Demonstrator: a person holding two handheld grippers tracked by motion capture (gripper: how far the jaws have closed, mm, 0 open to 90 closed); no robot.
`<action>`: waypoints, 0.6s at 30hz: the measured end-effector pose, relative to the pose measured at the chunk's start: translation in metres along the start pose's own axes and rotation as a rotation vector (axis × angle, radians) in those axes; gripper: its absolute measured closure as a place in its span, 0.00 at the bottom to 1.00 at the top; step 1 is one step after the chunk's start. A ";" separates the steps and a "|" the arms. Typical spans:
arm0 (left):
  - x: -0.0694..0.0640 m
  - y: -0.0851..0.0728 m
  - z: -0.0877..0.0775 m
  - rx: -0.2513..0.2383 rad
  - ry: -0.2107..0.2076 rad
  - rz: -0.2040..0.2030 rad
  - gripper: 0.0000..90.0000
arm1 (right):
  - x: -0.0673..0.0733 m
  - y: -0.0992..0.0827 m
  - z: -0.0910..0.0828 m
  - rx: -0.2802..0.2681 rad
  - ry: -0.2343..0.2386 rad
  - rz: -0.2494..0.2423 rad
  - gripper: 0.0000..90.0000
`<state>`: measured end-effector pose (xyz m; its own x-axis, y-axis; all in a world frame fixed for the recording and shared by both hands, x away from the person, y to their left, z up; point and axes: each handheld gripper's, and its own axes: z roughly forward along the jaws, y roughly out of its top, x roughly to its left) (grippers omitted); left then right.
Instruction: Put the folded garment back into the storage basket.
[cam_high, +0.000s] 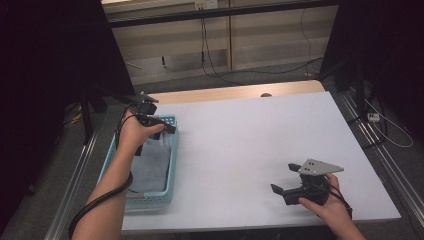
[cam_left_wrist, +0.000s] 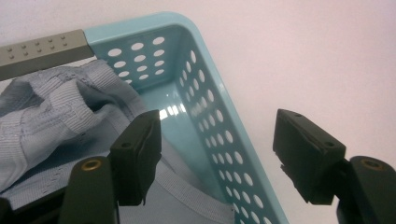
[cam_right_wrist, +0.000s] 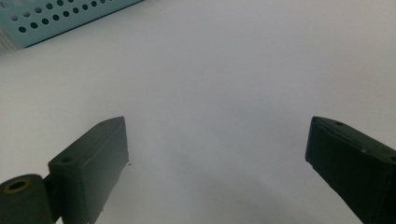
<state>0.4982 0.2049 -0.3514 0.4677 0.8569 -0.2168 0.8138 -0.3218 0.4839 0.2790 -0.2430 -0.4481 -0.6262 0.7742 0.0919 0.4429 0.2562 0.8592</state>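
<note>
While the left gripper (cam_high: 167, 126) hangs over the far right corner of the light blue basket (cam_high: 172, 150), its 2 jaws stand apart with nothing between them: in the left gripper view 1 jaw sits inside the basket just above the cloth and the other hangs outside, over the white table (cam_high: 260, 150), so the perforated wall runs between them without being pressed. That straddle suggests the hand is placed there because the cloth has been let go into the basket, or is about to be taken from it; which of the 2 cannot be told from this moment alone.

The grey-blue ribbed cloth (cam_left_wrist: 51, 121) lies crumpled inside the basket, bunched toward its left and near parts, with a smoother fold (cam_left_wrist: 187, 200) under the inner jaw. A patch of bare glossy floor shows at the far corner, so the basket is not full. Nothing else can be seen in it.

The basket sits at the left edge of the table, hanging partly over that edge.

The right gripper (cam_high: 287, 180) rests low at the near right of the table, well apart from the basket, its jaws wide apart and empty over bare tabletop. It looks parked there to stay clear of the left hand (cam_high: 134, 134), which does the work at the basket
</note>
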 end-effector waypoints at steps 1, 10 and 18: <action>0.000 0.000 0.000 -0.003 -0.001 0.000 0.36 | 0.000 0.000 0.000 -0.001 0.000 -0.001 0.06; -0.004 -0.001 -0.001 -0.004 -0.007 0.007 0.32 | 0.000 0.000 0.000 -0.003 -0.001 0.000 0.06; -0.010 0.000 -0.002 -0.008 -0.024 0.024 0.30 | 0.000 0.001 -0.001 -0.007 -0.003 -0.001 0.06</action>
<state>0.4929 0.1971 -0.3473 0.4954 0.8391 -0.2247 0.7995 -0.3393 0.4957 0.2790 -0.2435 -0.4467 -0.6248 0.7756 0.0898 0.4380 0.2529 0.8627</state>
